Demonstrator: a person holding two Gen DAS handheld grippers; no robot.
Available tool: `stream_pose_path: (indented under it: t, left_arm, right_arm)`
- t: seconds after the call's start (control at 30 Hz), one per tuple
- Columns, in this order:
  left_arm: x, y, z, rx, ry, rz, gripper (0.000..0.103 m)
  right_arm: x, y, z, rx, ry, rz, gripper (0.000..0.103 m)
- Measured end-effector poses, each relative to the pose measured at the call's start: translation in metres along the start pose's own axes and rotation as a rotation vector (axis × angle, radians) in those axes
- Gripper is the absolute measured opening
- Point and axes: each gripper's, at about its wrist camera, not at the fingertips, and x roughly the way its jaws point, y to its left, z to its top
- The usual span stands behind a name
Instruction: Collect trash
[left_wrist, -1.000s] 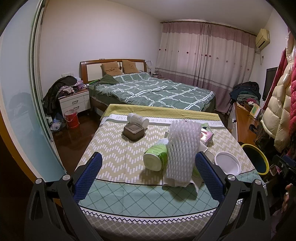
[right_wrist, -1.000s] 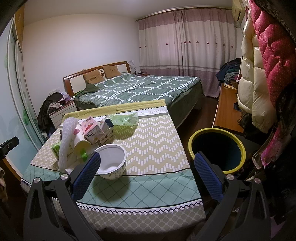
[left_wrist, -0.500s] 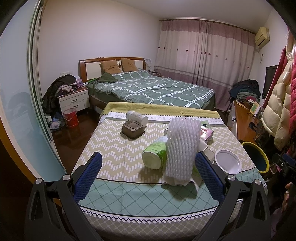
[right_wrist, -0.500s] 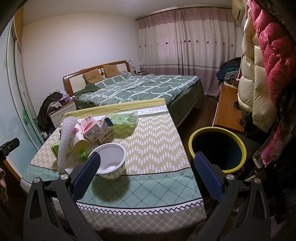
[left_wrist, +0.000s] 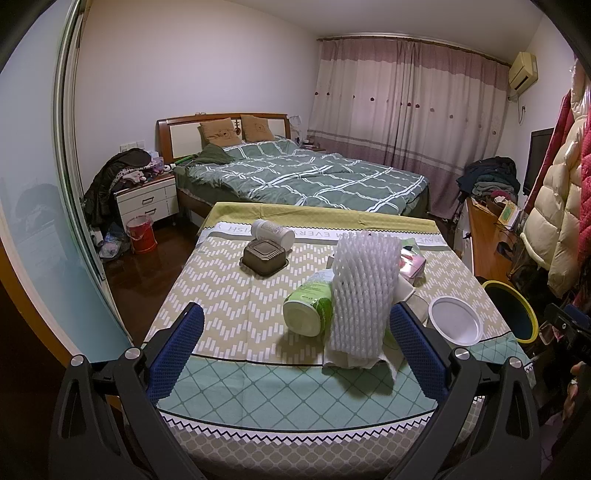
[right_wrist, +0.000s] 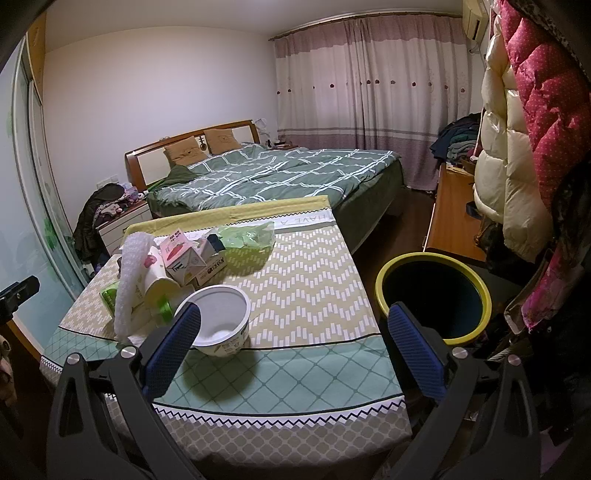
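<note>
1. We hold the left gripper (left_wrist: 295, 347) over the near edge of the table (left_wrist: 221, 302), its blue-padded fingers spread wide with nothing between them.
2. Our right gripper (right_wrist: 293, 345) hangs above the table's near right corner, fingers likewise spread and empty.
3. The cloth's teal diamond band along the near edge lies bare in front of both grippers; the chevron field at the right side of the table is open too.
4. A white foam net sleeve (left_wrist: 364, 291), soft and ribbed, stands upright near the middle of the near side, on crumpled white paper.
5. Touching its left side lies a green-and-white cylindrical tub (left_wrist: 308, 308) on its side, its round end facing us.
6. To the right of the sleeve sits a white round bowl (right_wrist: 221, 319), smooth plastic, upright; we see only white inside.
7. Farther back, a dark square lidded box (left_wrist: 264, 256) rests just in front of a white tub (left_wrist: 273, 232) lying on its side.
8. Small pink-and-white cartons (right_wrist: 186, 258) cluster behind the sleeve, with a thin green plastic bag (right_wrist: 247, 240) beyond them.
9. The yellow-rimmed bin (right_wrist: 432, 295) stands on the floor just off the table's right edge, its inside dark.
10. A bed (left_wrist: 306, 177) lies beyond the table's far edge.
</note>
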Motion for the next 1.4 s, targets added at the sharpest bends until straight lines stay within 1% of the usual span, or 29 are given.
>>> stream_pose_path:
  t: [0.27, 0.4, 0.6, 0.67, 0.77, 0.87, 0.93, 0.97, 1.03, 1.1, 1.13, 1.2, 1.23, 1.3, 1.4]
  left_arm:
    - [0.0, 0.0, 0.0, 0.013, 0.001, 0.008, 0.099]
    - [0.004, 0.002, -0.002, 0.002, 0.011, 0.004, 0.099]
    - [0.013, 0.01, -0.001, 0.007, 0.012, 0.017, 0.099]
    - [0.015, 0.01, 0.002, 0.05, 0.024, 0.048, 0.099]
    - [0.019, 0.015, 0.003, 0.071, 0.042, 0.077, 0.099]
    - [0.024, 0.023, 0.004, 0.068, 0.065, 0.095, 0.099]
    - [0.029, 0.03, 0.004, 0.038, 0.071, 0.091, 0.099]
    - [0.032, 0.033, 0.005, 0.032, 0.093, 0.094, 0.099]
    - [0.037, 0.041, 0.005, 0.007, 0.08, 0.089, 0.099]
    - [0.043, 0.045, 0.003, -0.017, 0.114, 0.08, 0.099]
    - [0.046, 0.048, 0.003, -0.019, 0.118, 0.083, 0.099]
    - [0.052, 0.052, 0.002, -0.035, 0.115, 0.077, 0.099]
    - [0.054, 0.055, 0.002, -0.041, 0.1, 0.076, 0.099]
    - [0.057, 0.059, 0.002, -0.047, 0.109, 0.079, 0.099]
    - [0.059, 0.064, 0.003, -0.038, 0.091, 0.09, 0.099]
  right_arm:
    - [0.002, -0.001, -0.001, 0.003, 0.003, -0.001, 0.097]
    - [0.004, 0.001, -0.002, 0.002, 0.005, -0.002, 0.097]
    - [0.015, 0.01, 0.0, -0.019, 0.009, -0.029, 0.097]
    - [0.02, 0.013, 0.003, -0.017, 0.011, -0.019, 0.097]
    - [0.029, 0.02, 0.007, -0.019, 0.018, -0.008, 0.097]
    - [0.043, 0.033, 0.011, -0.024, 0.038, 0.023, 0.097]
    - [0.05, 0.044, 0.013, -0.041, 0.048, 0.035, 0.097]
    - [0.054, 0.05, 0.014, -0.052, 0.053, 0.041, 0.097]
    - [0.063, 0.065, 0.017, -0.074, 0.062, 0.058, 0.097]
    - [0.072, 0.082, 0.021, -0.091, 0.06, 0.074, 0.097]
    - [0.075, 0.087, 0.024, -0.095, 0.058, 0.081, 0.097]
    - [0.083, 0.102, 0.03, -0.099, 0.052, 0.11, 0.097]
    - [0.086, 0.108, 0.033, -0.101, 0.048, 0.12, 0.097]
    - [0.093, 0.126, 0.038, -0.118, 0.047, 0.143, 0.097]
    - [0.107, 0.147, 0.043, -0.131, 0.054, 0.18, 0.095]
